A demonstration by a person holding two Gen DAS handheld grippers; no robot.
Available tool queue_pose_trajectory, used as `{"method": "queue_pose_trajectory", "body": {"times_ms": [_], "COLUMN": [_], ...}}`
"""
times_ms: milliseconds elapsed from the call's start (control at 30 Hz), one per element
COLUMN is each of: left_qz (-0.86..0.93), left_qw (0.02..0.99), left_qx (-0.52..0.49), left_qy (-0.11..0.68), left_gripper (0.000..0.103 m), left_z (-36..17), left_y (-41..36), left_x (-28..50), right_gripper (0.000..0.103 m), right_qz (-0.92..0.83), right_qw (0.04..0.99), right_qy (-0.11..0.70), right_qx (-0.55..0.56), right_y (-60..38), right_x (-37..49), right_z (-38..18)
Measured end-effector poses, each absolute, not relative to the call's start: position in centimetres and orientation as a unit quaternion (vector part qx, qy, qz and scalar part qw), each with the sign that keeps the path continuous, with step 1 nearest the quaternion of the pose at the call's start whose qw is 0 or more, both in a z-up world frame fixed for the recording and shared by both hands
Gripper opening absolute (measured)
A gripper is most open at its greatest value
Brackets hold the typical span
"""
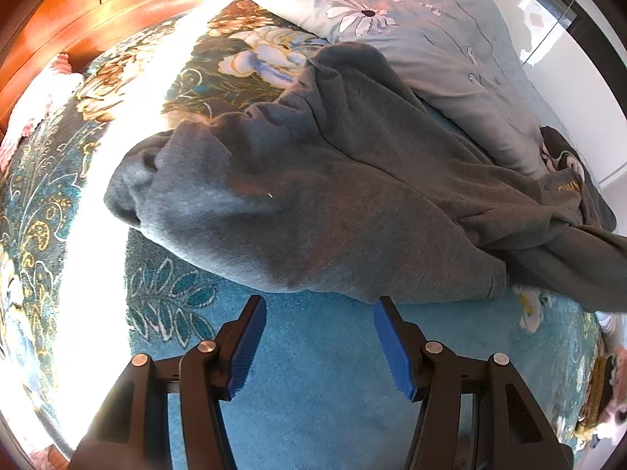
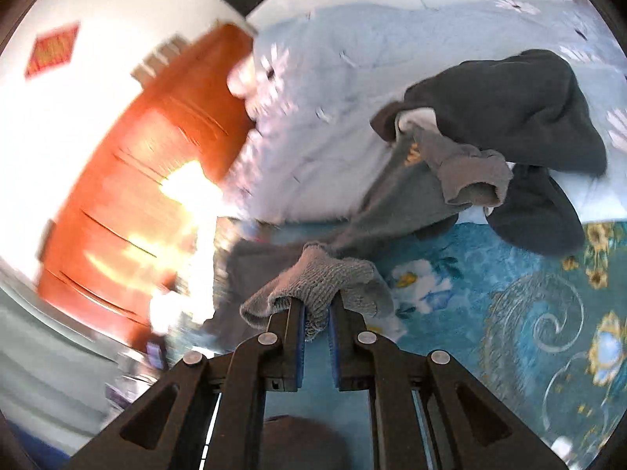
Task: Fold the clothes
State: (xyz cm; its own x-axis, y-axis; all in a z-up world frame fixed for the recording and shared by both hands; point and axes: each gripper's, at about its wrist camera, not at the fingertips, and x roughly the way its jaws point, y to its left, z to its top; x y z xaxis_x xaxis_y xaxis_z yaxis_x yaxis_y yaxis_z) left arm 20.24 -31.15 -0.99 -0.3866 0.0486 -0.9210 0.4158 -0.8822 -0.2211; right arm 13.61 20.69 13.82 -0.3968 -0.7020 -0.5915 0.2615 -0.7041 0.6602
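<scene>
The right gripper (image 2: 316,313) is pinching the ribbed cuff (image 2: 313,286) of the crumpled grey fleece sweatshirt (image 1: 313,196), which is sprawling across the teal floral bedspread (image 1: 321,352) towards the pale daisy quilt (image 1: 450,39). The left gripper (image 1: 319,337) is hanging spread and empty just off the hem. With only that thin cuff nipped, it is risking a slip, or dragging the bunched body into worse tangles.

A teal floral blanket (image 1: 321,360) lies beside a daisy-print quilt (image 1: 423,27) and wooden headboard (image 2: 129,164).

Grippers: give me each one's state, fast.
Left gripper: open, empty, just short of the grey sweatshirt.
Right gripper: shut on the sweatshirt's ribbed cuff.
</scene>
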Motion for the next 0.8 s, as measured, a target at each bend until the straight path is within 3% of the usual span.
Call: {"method": "queue_pose_trajectory", "body": {"times_ms": [100, 167, 467, 700, 800], "left_qz": [-0.806, -0.805, -0.792, -0.785, -0.783], "left_qw": [0.119, 0.126, 0.136, 0.155, 0.181], "left_qx": [0.538, 0.538, 0.549, 0.551, 0.547], "left_qy": [0.215, 0.217, 0.23, 0.235, 0.236], "left_gripper": [0.061, 0.061, 0.061, 0.061, 0.061], "left_z": [-0.7, -0.7, -1.5, -1.8, -1.9], "left_y": [-31.5, -31.9, -32.4, -33.4, -34.3], "left_x": [20.6, 20.8, 20.8, 21.0, 21.4], "right_gripper": [0.008, 0.0, 0.0, 0.002, 0.018], "right_qz": [-0.808, -0.811, -0.804, -0.772, -0.742], "right_qw": [0.297, 0.286, 0.178, 0.166, 0.138], "right_qy": [-0.292, -0.313, -0.293, -0.19, -0.203], "right_qx": [0.416, 0.403, 0.486, 0.584, 0.624], "right_y": [24.1, 25.8, 27.3, 23.5, 24.5], "right_x": [14.9, 15.2, 13.2, 11.8, 11.9], "right_z": [17.2, 18.0, 10.0, 2.6, -0.7]}}
